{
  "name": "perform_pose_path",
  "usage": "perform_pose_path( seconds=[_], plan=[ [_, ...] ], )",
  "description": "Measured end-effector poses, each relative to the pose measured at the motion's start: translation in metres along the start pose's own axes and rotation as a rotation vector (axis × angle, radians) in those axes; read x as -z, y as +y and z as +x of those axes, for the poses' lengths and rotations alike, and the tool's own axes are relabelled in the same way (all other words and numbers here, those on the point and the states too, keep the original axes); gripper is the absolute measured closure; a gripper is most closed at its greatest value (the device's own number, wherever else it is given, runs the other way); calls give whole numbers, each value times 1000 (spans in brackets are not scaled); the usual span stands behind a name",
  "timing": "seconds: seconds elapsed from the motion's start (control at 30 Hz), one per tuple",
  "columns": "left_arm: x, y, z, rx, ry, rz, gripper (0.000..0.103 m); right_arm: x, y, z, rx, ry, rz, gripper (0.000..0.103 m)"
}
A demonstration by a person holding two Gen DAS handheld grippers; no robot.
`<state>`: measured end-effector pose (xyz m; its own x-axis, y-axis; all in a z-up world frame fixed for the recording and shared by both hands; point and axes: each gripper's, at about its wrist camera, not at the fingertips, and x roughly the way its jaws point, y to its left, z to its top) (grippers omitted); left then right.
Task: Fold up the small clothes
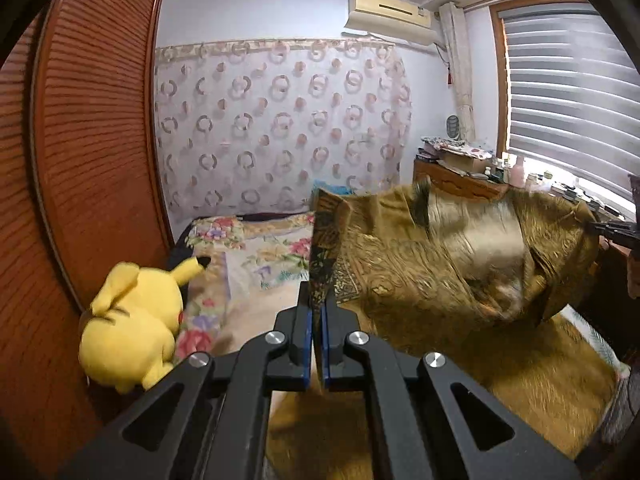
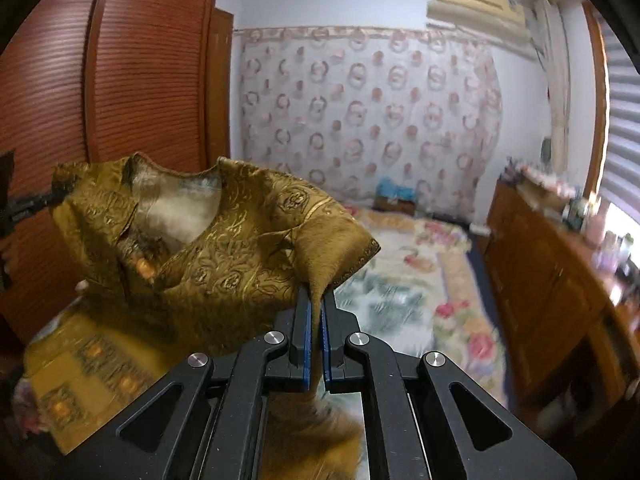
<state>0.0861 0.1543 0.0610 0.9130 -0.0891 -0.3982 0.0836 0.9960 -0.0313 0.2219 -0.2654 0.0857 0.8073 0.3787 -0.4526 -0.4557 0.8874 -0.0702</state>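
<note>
Two black two-finger grippers hold one small golden-brown brocade garment [image 1: 452,256] stretched in the air between them above a bed. The cloth is woven with a raised scroll pattern that catches the light, and its open neck shows a pale furry lining; the underside by the right grip looks like short tan pile. The left gripper [image 1: 319,300] has its blue-padded fingers clamped tight on a dark patterned edge of the garment, which stands up in a narrow fold between them. The right gripper [image 2: 316,300] is pinched closed on a tapered corner of the same garment, with more of the pile hanging below the fingers. From each camera the other gripper shows as a dark shape at the garment's far end. Under the hanging cloth lies a second spread of golden fabric [image 1: 520,384], too blurred to tell whether it is the garment's lower part or a separate piece. The floral quilted bedspread [image 1: 264,256] stretches flat and open beyond. A yellow plush toy [image 1: 132,332] sits at the bed's left edge against the slatted red-brown wooden wardrobe door [image 1: 92,152]. A wooden cabinet [image 2: 552,280] borders the right side.
</note>
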Motion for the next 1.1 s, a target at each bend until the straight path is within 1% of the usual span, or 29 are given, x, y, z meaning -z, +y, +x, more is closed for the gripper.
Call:
perform_pose_path(
  seconds=[0.03,0.13,0.2,0.27,0.3,0.37,0.4,0.53,0.6,0.63,0.7,0.73,0.77,0.83,0.87,1.0,1.1],
  plan=[
    [17,-2,-9,3,4,-4,103,12,-1,-6,-11,5,13,102],
    [55,0,-22,11,38,-18,103,55,0,-25,-50,32,59,102],
    [77,-2,-26,31,62,-31,103,88,2,-31,-83,71,96,102],
    [97,-2,-31,42,84,-59,103,108,4,-35,-98,103,126,102],
    [103,-4,-33,40,95,-52,103,122,5,-37,-106,114,140,102],
    [119,-11,-40,29,105,-21,102,136,8,-42,-105,130,149,102],
    [122,-14,-41,24,104,-8,102,141,10,-44,-103,135,149,102],
    [138,-22,-51,30,113,6,100,150,21,-57,-83,126,109,101],
    [144,-19,-55,47,128,-16,96,152,24,-60,-80,143,101,101],
    [147,-16,-58,50,132,-28,94,155,24,-61,-82,156,101,99],
    [151,-12,-66,49,138,-45,84,159,24,-66,-79,172,101,96],
    [150,-10,-68,52,140,-50,83,161,24,-69,-73,175,101,93],
    [149,-8,-70,54,140,-51,80,160,22,-73,-62,173,101,87],
    [147,-6,-74,46,143,-41,72,160,17,-80,-28,166,105,79],
    [145,-5,-74,36,146,-33,68,158,14,-81,-21,160,109,77],
    [137,-1,-72,34,157,-31,66,145,8,-80,9,131,111,75],
    [135,-2,-76,30,161,-7,64,138,9,-77,0,113,103,75]
  ],
)
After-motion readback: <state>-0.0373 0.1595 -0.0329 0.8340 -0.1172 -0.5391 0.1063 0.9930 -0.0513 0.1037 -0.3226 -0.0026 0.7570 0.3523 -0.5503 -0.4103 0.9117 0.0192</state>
